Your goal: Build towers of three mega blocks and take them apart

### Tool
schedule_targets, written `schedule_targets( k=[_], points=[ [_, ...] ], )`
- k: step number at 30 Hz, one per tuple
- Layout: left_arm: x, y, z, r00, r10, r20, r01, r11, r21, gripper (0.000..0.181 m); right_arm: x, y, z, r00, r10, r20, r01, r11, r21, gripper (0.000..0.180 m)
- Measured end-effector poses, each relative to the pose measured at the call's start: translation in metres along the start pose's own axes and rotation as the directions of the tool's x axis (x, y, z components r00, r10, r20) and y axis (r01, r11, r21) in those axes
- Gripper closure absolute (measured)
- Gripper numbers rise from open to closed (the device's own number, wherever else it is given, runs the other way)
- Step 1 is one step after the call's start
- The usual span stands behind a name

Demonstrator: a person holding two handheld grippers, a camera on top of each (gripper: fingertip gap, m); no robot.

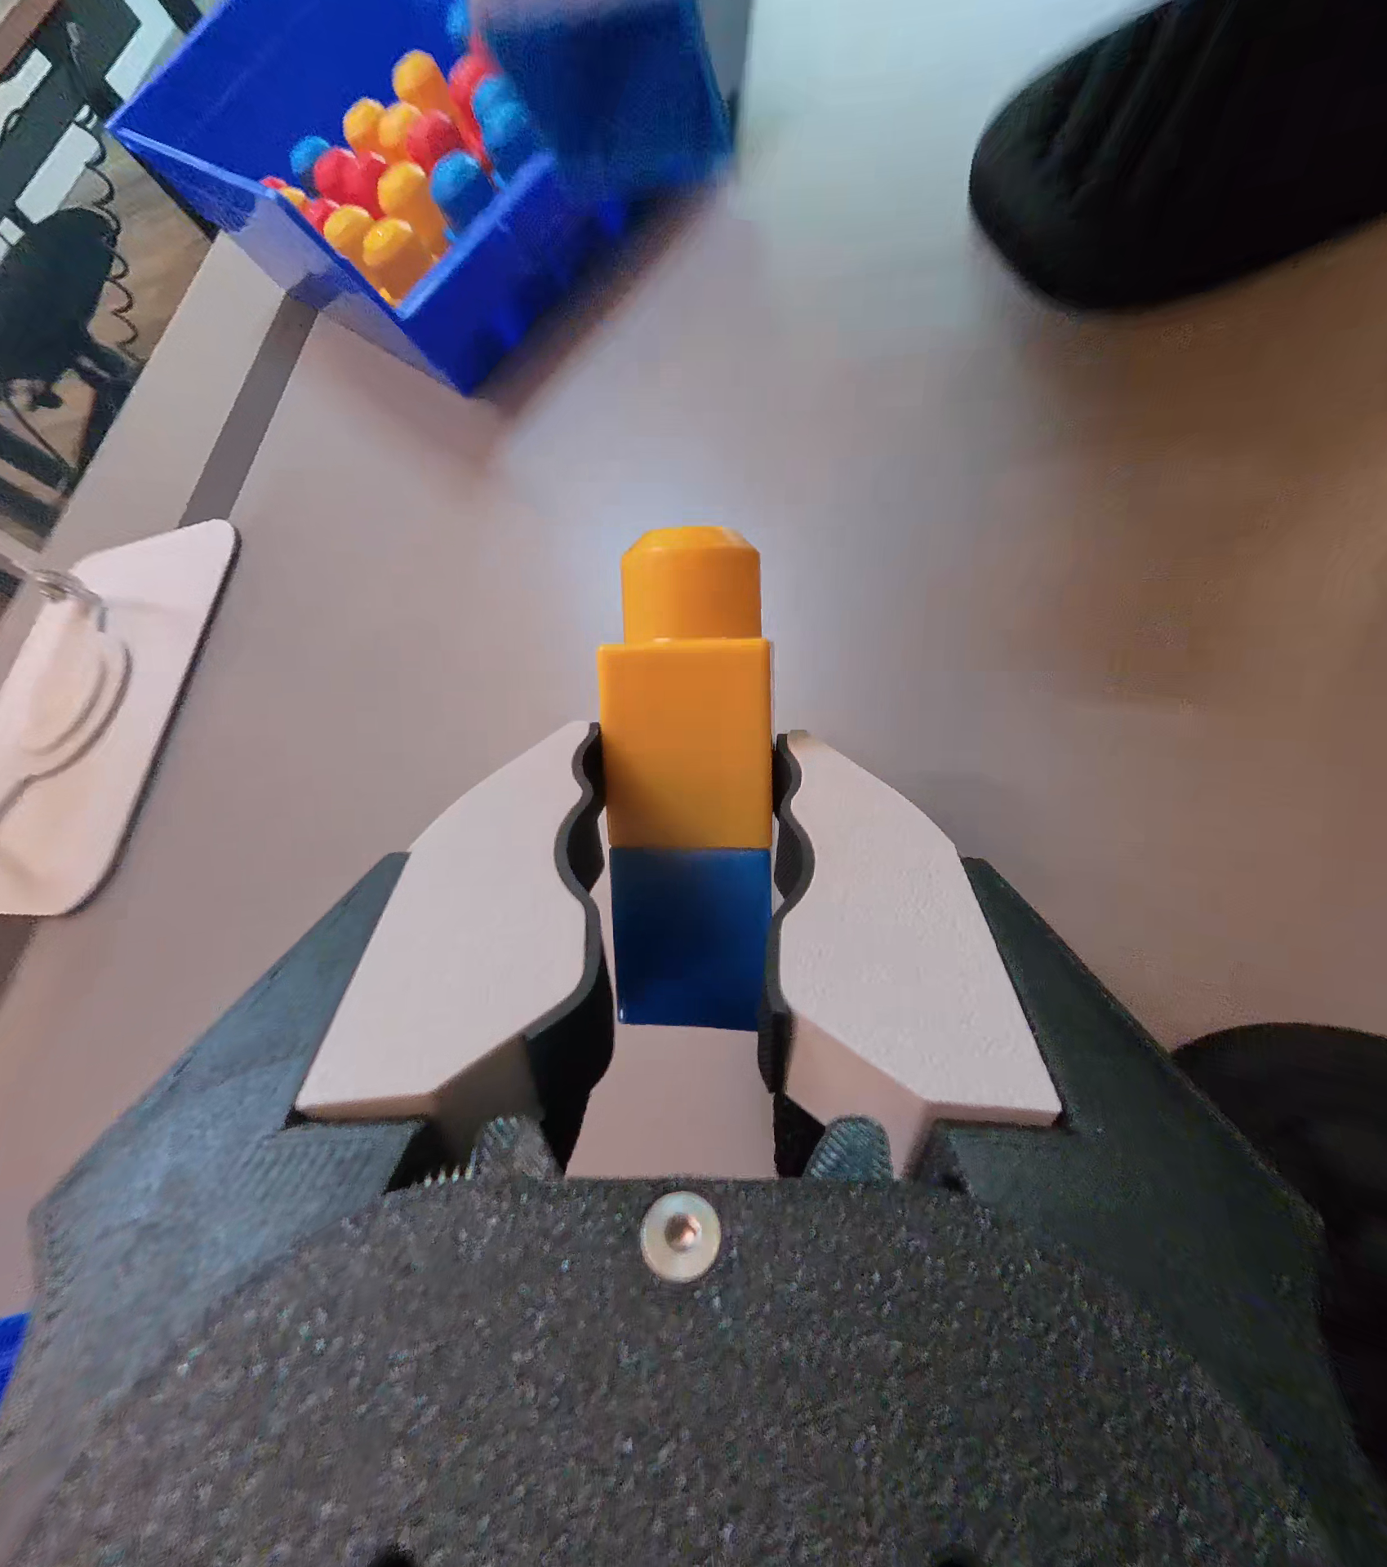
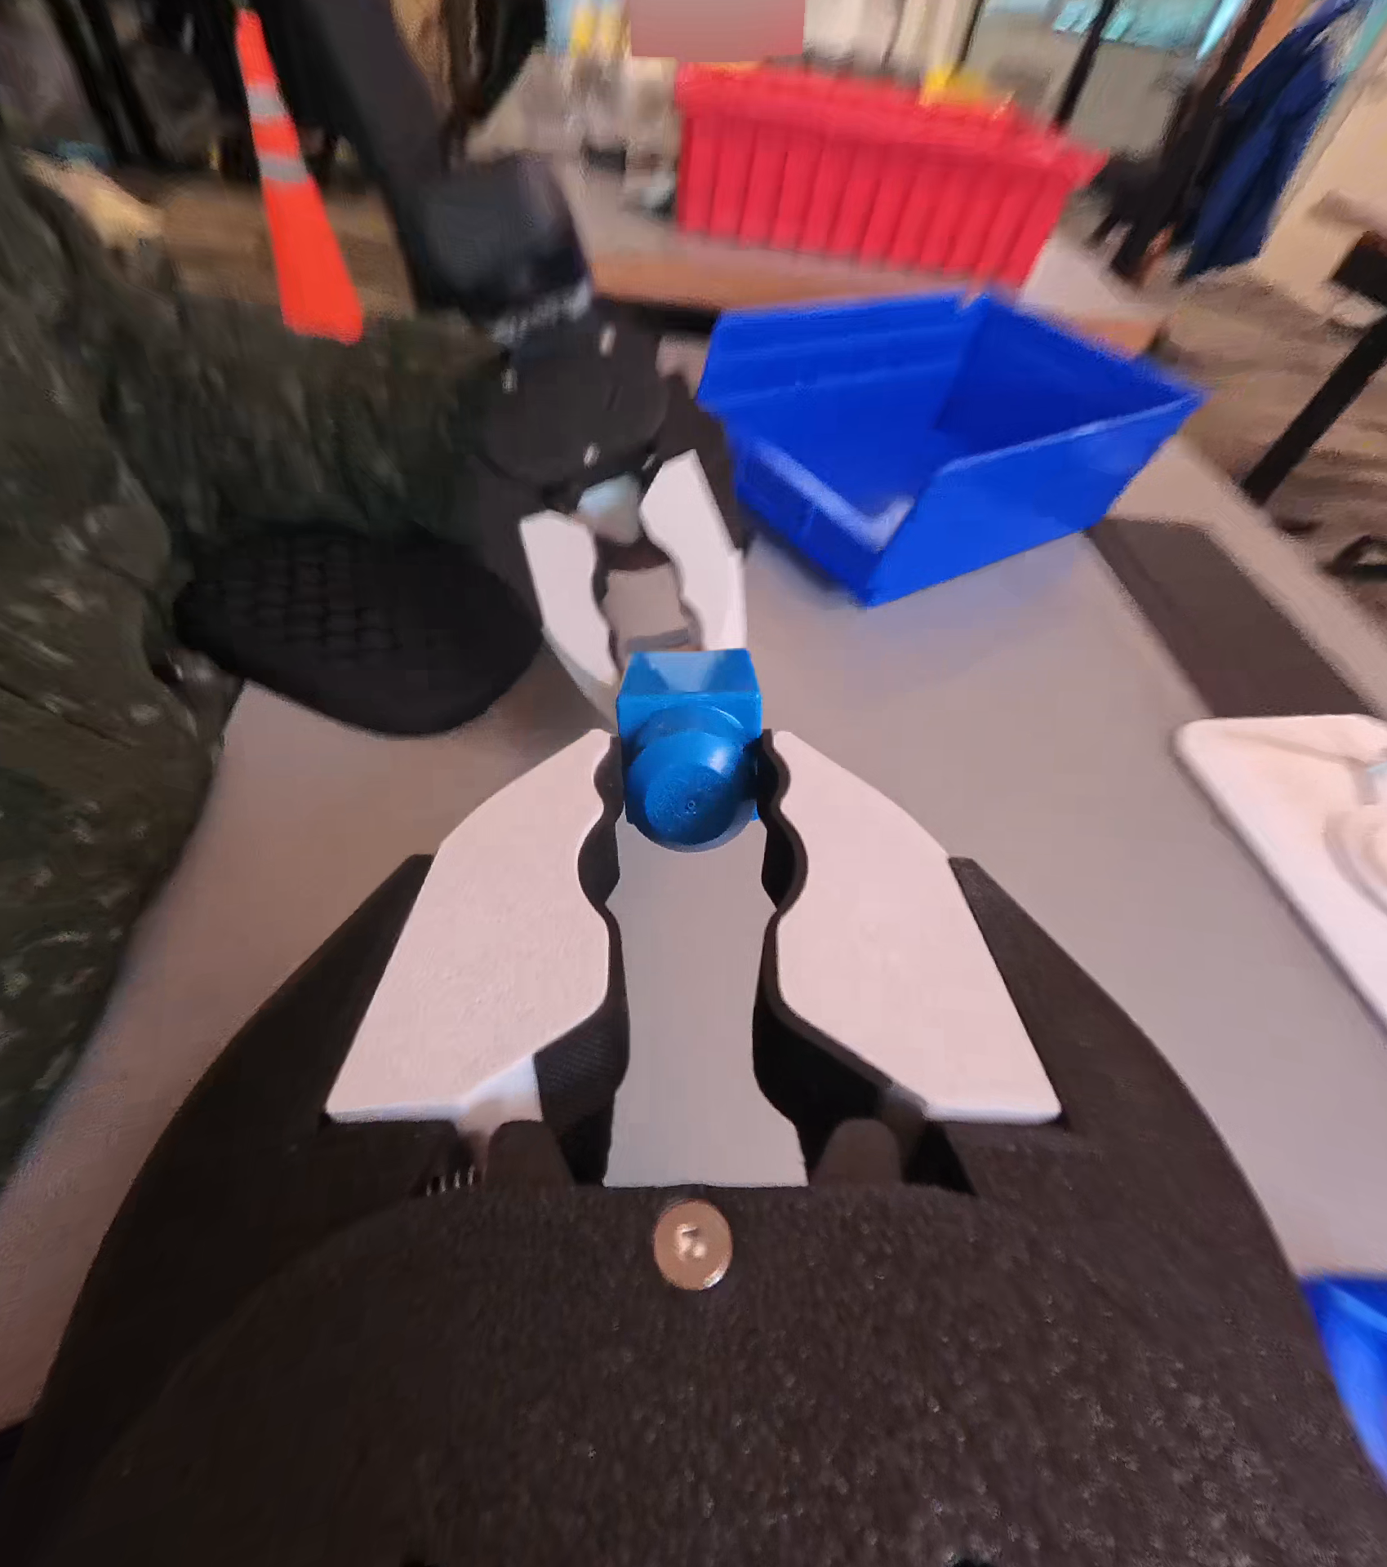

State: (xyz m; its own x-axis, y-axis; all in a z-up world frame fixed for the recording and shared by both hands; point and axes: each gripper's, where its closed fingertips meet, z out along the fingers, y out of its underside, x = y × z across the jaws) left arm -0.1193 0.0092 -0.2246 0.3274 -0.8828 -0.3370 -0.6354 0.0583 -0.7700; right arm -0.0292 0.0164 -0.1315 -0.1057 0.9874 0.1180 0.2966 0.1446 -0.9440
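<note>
Orange over dark blue: the left gripper [image 1: 688, 835] is clamping a two-block stack at the centre of the left wrist view, its fingers closing on the sides of the orange block [image 1: 685, 746] and the dark blue block [image 1: 685, 937] beneath it. Gripping across the seam is probably steadying both pieces, with the orange stud pointing away and free for a third block.

At the centre of the right wrist view, the right gripper [image 2: 688, 767] is pinching a lighter blue block [image 2: 685, 755] between its fingertips, the stud aiming back at the camera and the hollow base facing forward. That orientation suits pushing it onto a stud ahead, so I judge the third block is about to be joined, though a pull-apart cannot be ruled out. Just beyond it, another gripper's white fingers [image 2: 707, 543] are showing in the upper middle, likely the left one.

In the upper left of the left view, a blue bin [image 1: 452, 331] is holding loose orange, red and blue blocks on the table [image 1: 1012, 593].
</note>
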Motion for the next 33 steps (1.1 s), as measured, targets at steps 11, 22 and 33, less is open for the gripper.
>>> schedule_targets(
  k=[11, 22, 33],
  points=[
    [-0.026, -0.018, -0.015, 0.989, -0.109, 0.099, 0.095, 0.985, 0.141, 0.143, 0.234, 0.052, -0.219, 0.714, -0.035, -0.699, -0.303, 0.885, -0.354, 0.148],
    [-0.028, -0.003, -0.007, 0.985, -0.156, 0.078, 0.144, 0.980, 0.136, 0.143, 0.307, 0.213, -0.227, 0.708, 0.090, -0.700, -0.672, 0.390, -0.629, 0.148],
    [-0.022, 0.001, 0.001, 0.985, -0.169, 0.034, 0.163, 0.977, 0.136, 0.143, 0.300, 0.239, -0.202, 0.705, 0.279, -0.652, -0.709, 0.318, -0.630, 0.145]
  ],
)
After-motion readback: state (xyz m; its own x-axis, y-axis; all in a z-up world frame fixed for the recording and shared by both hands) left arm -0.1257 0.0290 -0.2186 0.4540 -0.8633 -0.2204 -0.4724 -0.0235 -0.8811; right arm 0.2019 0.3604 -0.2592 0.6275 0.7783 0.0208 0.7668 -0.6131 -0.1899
